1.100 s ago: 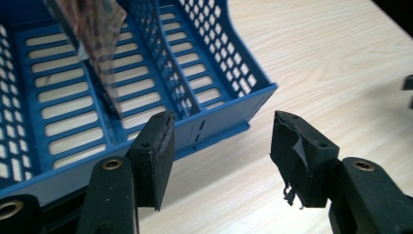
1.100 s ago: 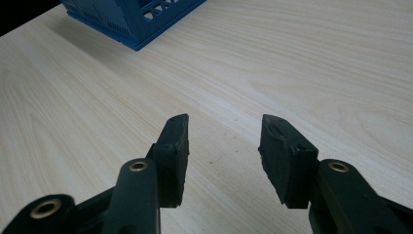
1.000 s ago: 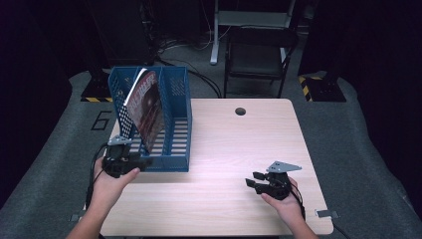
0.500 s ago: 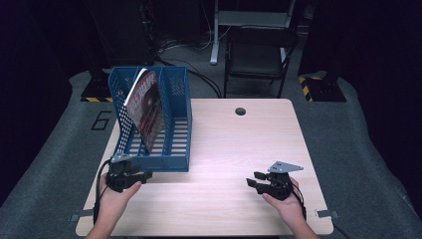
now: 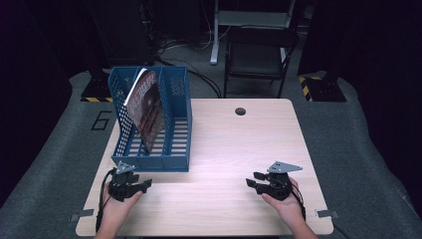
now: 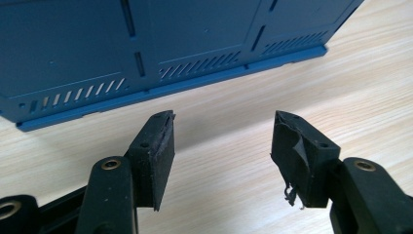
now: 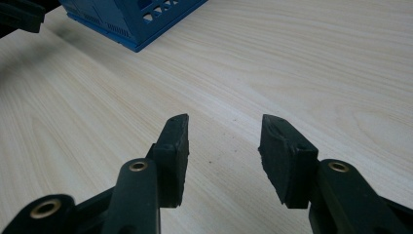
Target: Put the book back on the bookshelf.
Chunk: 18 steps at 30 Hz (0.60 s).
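Left gripper [image 5: 130, 184] sits at the desk's [image 5: 239, 149] near-left corner, jaws apart, nothing between them; worn pads [image 6: 160, 146] face the blue file rack's [image 5: 152, 119] near wall. Right gripper [image 5: 271, 183] rests by the near-right edge, jaws likewise parted and empty. The rack stands along the left edge, a magazine [image 5: 147, 107] leaning tilted in its middle slot. Magazine likely light, floppy and glossy-slick: best pinched at the exposed top edge near the spine. Both hands low, forearms coming over the near edge.
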{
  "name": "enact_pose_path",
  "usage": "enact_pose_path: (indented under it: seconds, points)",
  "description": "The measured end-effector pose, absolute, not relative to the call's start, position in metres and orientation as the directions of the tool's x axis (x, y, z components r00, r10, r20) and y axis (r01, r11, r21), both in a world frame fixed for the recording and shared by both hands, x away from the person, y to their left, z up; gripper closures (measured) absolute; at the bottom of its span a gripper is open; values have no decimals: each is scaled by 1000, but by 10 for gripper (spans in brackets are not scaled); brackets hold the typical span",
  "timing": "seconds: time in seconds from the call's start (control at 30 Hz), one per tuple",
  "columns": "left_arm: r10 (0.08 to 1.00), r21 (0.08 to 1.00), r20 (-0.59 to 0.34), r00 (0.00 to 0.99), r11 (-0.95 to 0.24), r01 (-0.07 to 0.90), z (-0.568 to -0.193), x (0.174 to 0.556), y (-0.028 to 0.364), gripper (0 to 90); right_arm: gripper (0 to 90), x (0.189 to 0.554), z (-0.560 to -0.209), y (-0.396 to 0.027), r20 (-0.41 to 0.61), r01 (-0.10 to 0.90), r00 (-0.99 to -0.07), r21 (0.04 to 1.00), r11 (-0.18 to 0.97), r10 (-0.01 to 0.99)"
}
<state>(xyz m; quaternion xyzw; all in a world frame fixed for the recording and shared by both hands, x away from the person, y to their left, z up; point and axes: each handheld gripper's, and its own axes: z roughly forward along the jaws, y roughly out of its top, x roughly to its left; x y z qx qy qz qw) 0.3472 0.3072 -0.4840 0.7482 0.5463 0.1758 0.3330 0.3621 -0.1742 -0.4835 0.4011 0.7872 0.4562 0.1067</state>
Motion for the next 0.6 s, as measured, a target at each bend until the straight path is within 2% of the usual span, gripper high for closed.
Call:
enact_pose_path:
  seconds: [0.27, 0.6]
  points:
    - [930, 674, -85, 358, -211, 708, -494, 348, 307, 413, 536, 362, -484, -174, 201, 534, -659, 804, 263, 725]
    - [916, 649, -118, 384, -222, 728, -507, 351, 304, 413, 535, 363, -486, -171, 189, 529, -670, 800, 283, 718]
